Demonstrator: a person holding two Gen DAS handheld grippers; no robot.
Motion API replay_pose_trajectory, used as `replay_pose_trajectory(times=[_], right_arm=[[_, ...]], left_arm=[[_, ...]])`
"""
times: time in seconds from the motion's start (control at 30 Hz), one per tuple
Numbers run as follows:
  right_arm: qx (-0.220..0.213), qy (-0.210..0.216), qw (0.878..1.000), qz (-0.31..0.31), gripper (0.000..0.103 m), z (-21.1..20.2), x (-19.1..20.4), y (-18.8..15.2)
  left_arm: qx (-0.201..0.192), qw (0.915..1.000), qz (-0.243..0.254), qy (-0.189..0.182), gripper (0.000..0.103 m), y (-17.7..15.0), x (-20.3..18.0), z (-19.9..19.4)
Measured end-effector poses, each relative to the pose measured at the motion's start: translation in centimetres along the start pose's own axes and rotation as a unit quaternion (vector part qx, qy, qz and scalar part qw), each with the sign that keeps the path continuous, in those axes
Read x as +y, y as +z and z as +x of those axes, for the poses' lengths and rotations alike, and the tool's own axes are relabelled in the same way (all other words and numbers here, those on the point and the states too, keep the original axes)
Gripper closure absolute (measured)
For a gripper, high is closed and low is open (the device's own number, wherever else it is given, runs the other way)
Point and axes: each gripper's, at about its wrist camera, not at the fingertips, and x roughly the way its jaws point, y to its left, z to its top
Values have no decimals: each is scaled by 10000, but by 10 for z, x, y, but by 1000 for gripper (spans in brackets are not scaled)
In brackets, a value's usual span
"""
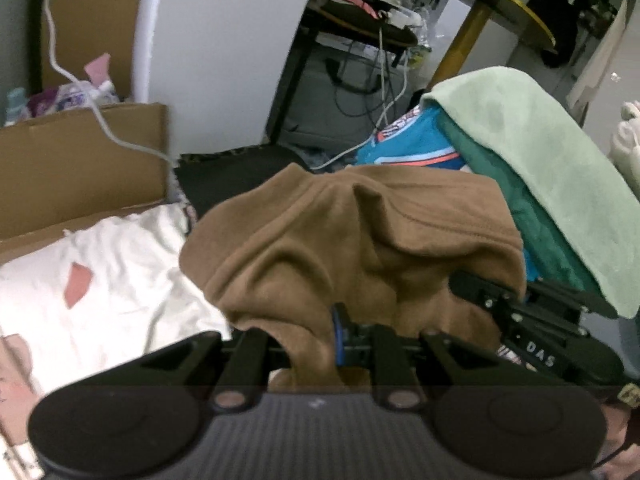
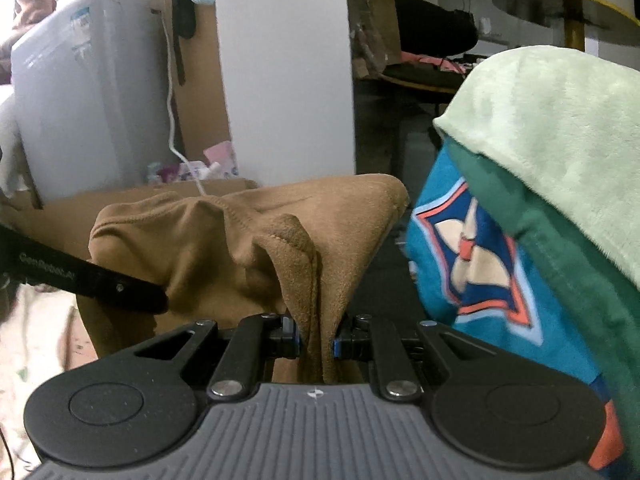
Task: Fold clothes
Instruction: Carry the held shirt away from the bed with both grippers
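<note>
Right now both grippers clamp the same brown garment (image 1: 352,240). The left gripper (image 1: 340,340) pinches a bunch of brown cloth between its closed-in jaws, fabric spilling up and over toward 12 o'clock in the left wrist view. The right gripper (image 2: 316,340) does likewise, jaws squeezed on a hanging fold of the brown garment (image 2: 240,248) that rises to 12 o'clock and spreads toward 10 o'clock. In the left view the right gripper's black body sits at 3 o'clock, tucked under the cloth edge; in the right view the left gripper's finger enters from 9 o'clock and touches the cloth.

The garment is lifted and crumpled, draped between the two tools, not flat and not in a tidy fold. Judgement: this piece is mid-handling, either being picked up to spread or carried with a fold in progress; the pictures do not settle which.

Outward at 2 o'clock stands a pile: light green towel (image 1: 532,152) on top, dark green cloth (image 2: 560,248) beneath, blue printed garment (image 2: 480,264) under that. Whether the pile is folded stock or waiting work is unclear. White bedding (image 1: 112,280) lies at 9 o'clock, a cardboard box (image 1: 72,160) beyond it.
</note>
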Motion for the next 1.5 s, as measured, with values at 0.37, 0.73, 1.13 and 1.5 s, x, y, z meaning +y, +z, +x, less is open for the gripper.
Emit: replay_pose_trajectory(times=[0.37,0.73,1.13,1.5], right_arm=[[-470,-424,9980,-81,89,58,-35,55],[-534,-627,9954,-499,89,127,-35,77],[8,-691,9960,-573,89,189,-35,88],[375,-610,9952,-661,88,238,-36,93]], left_arm=[[-249,9984,3,-500,89,58,14,37],[-115,9989,-285,-341,89,106,49,90],[212,9987,-461,95,89,133,68,136],[243,9961,-780,342,89,146,106,176]])
